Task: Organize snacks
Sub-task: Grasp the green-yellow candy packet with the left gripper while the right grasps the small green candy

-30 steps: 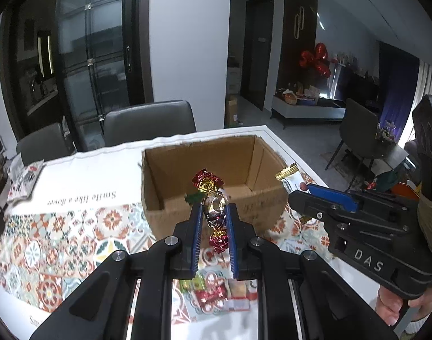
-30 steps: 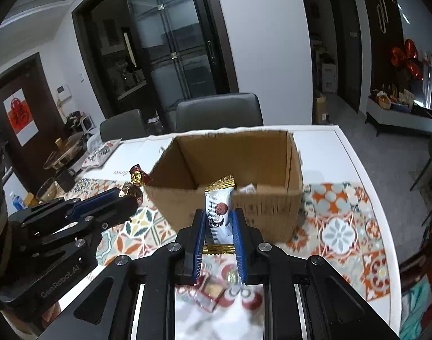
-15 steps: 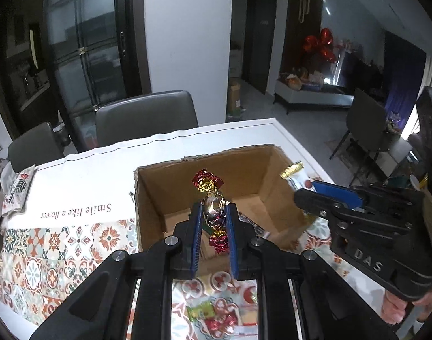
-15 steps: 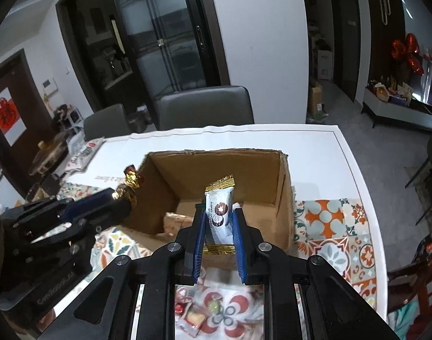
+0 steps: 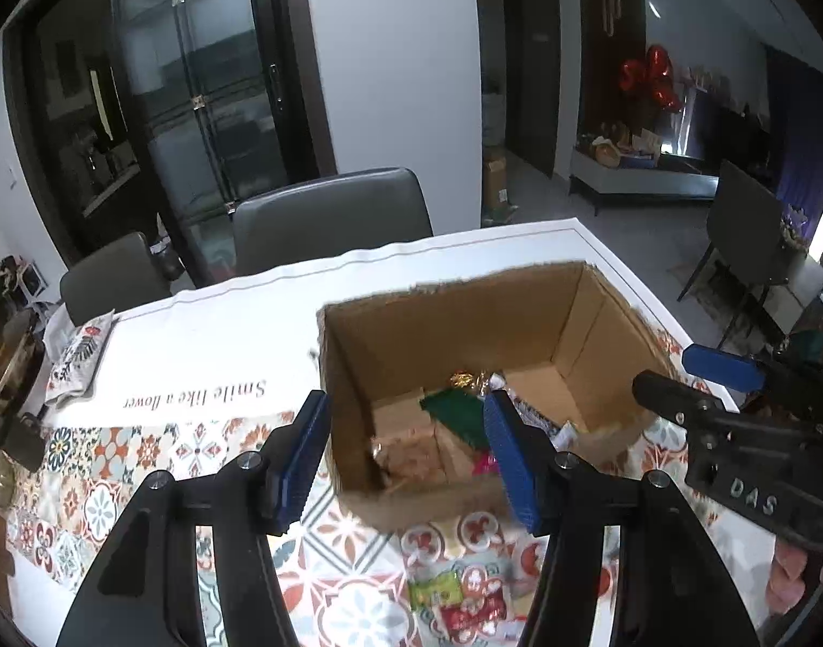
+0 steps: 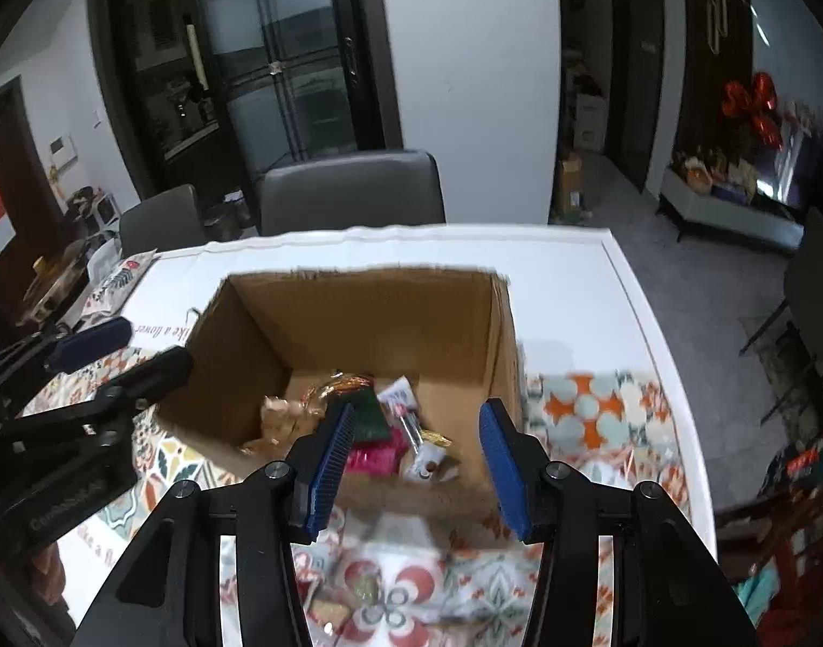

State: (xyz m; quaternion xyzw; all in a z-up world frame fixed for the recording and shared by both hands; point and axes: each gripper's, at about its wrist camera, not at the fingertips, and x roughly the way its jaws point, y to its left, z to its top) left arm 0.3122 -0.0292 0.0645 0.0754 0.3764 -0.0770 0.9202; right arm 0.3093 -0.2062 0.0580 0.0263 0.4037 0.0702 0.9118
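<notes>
Nearest the left tongs, a few loose wrapped snacks lie on the patterned tablecloth just below and between the two black arms. These tongs stand partly wide; their jaws have just been opening and nothing is between the blue pads now. Beyond the pads sits the open cardboard box, its near wall just past the tips. The box floor holds a green packet, a gold-wrapped sweet behind it, and a pink wrapper against the right pad; motion blur hides finer detail. To the right of the box hangs the right tongs, seen from the side, with a person's fingers under them.

From the right wrist view, the right tongs are likewise partly wide, jaws just having been opening, empty between the pads. More loose snacks lie on the cloth under the arms. Straight ahead the same box holds the pile of snacks: a white bar packet, the green packet, and pink wrapper. The left tongs show at the left of the box. Past the box the white table edge runs out to a grey chair, then dark glass doors.
</notes>
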